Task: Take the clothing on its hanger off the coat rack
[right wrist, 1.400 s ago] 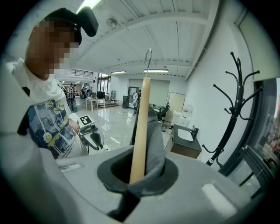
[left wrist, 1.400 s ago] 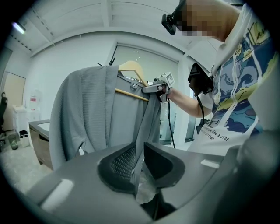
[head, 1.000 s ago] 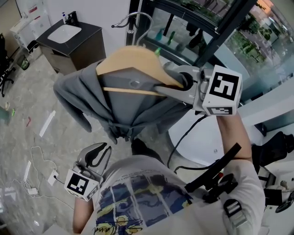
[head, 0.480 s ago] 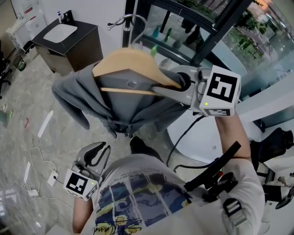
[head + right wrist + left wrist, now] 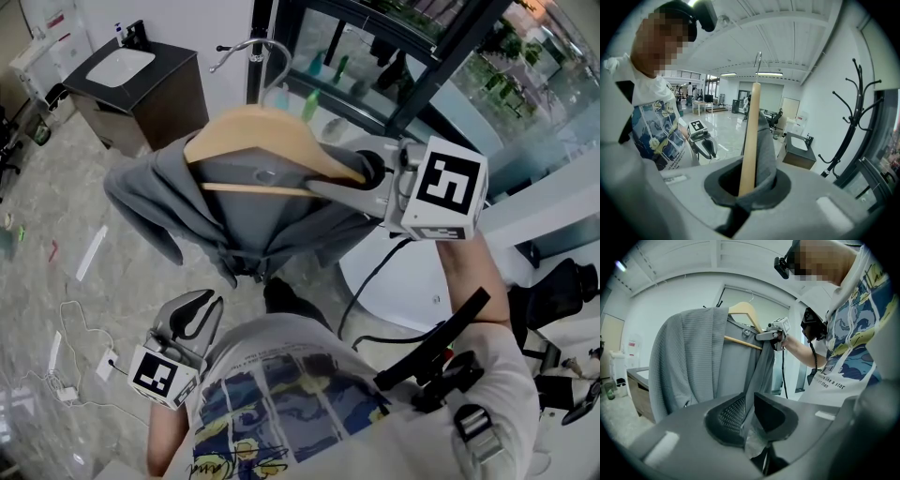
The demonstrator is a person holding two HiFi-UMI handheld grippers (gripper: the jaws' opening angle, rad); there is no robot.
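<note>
A person seen from above holds a gripper in each hand. The right gripper (image 5: 364,175) is raised in front of the person's chest, and its jaws are clamped on one end of a wooden hanger (image 5: 267,136), pinching a fold of grey cloth against the wood. A grey garment (image 5: 220,220) is draped over the hanger, with its shoulders spread to both sides and its body hanging down above the pale stone floor (image 5: 56,309). The hanger's metal hook (image 5: 246,47) points up and away from the person. In the right gripper view, the wooden arm (image 5: 751,136) and the cloth (image 5: 765,150) rise straight out of the closed jaws. The hook there rests on nothing, and a black coat rack (image 5: 855,122) stands well apart at the right, by the wall. The left gripper (image 5: 211,305) hangs low beside the person's left hip. Its jaws are drawn together to a thin slit and hold nothing. In its view, the garment (image 5: 693,366) and hanger (image 5: 745,310) are up ahead, clear of the jaws. A dark cabinet with a white sink (image 5: 141,84) stands in the far corner of the room.
</note>
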